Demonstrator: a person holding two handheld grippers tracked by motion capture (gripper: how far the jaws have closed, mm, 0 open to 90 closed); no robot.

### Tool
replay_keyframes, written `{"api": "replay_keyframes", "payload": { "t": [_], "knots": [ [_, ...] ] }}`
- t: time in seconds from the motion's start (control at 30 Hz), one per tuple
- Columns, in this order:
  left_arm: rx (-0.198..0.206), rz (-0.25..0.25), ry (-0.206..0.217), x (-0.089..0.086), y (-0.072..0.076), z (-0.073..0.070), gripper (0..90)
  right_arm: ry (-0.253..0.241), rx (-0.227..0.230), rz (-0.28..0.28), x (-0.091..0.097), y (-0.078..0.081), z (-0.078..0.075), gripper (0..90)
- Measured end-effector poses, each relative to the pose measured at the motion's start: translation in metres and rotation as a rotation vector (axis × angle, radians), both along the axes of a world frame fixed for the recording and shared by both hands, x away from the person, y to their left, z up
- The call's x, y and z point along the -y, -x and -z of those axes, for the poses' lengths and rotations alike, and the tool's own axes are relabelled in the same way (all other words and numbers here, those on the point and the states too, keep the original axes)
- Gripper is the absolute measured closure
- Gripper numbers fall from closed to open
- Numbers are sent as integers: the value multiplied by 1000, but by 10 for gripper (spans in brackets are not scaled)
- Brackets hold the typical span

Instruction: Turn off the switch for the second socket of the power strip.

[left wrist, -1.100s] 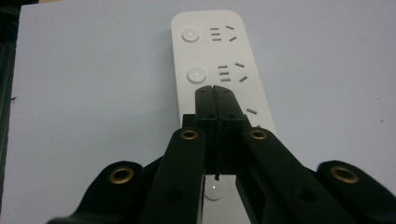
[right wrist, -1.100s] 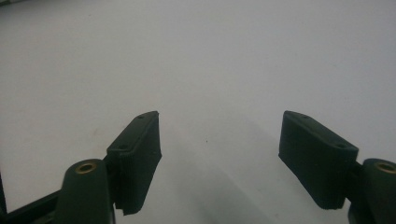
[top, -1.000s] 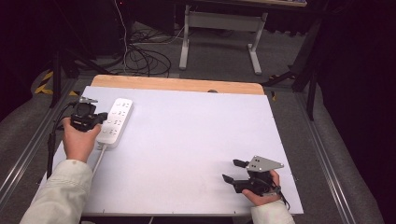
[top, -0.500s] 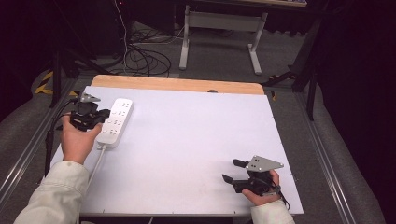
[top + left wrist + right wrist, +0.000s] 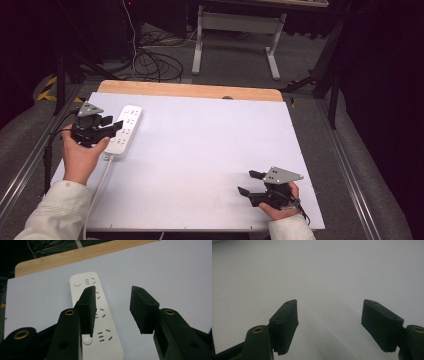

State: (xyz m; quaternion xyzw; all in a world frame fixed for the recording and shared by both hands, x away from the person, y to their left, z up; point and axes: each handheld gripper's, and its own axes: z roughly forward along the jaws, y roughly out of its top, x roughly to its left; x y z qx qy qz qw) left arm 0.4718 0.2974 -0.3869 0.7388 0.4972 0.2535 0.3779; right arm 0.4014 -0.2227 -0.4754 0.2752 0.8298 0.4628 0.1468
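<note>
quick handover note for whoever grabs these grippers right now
Left gripper: jaws have just been opening, nothing between them, poised over the white power strip at the table's left edge.
Right gripper: open, holding nothing, low at the near right corner.
Power strip lies flat, its cord trailing off the near edge.
Done: strip looks released.
Left: unclear; probably repositioning or regrasping it.

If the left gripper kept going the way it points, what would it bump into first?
Probably the long white plastic power strip: the left gripper, jaws just opened and empty, points down over it. Depth is unclear, so it might meet the white tabletop beside it.
</note>
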Motion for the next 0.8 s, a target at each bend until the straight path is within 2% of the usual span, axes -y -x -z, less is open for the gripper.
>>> {"api": "replay_keyframes", "payload": {
  "t": [0.2,0.3,0.47,0.6,0.8],
  "knots": [
    [37,45,56,3,18,-5,455,2,2,-1,-1,0,-1,296],
    [60,90,44,5,29,-4,390,2,3,-1,-1,0,-1,296],
    [46,153,42,7,45,3,301,2,5,4,-1,0,-1,297],
    [66,198,62,10,61,5,271,4,7,5,-1,0,-1,298],
    [59,259,77,16,80,7,222,0,7,3,-1,1,-2,297]
  ]
}}
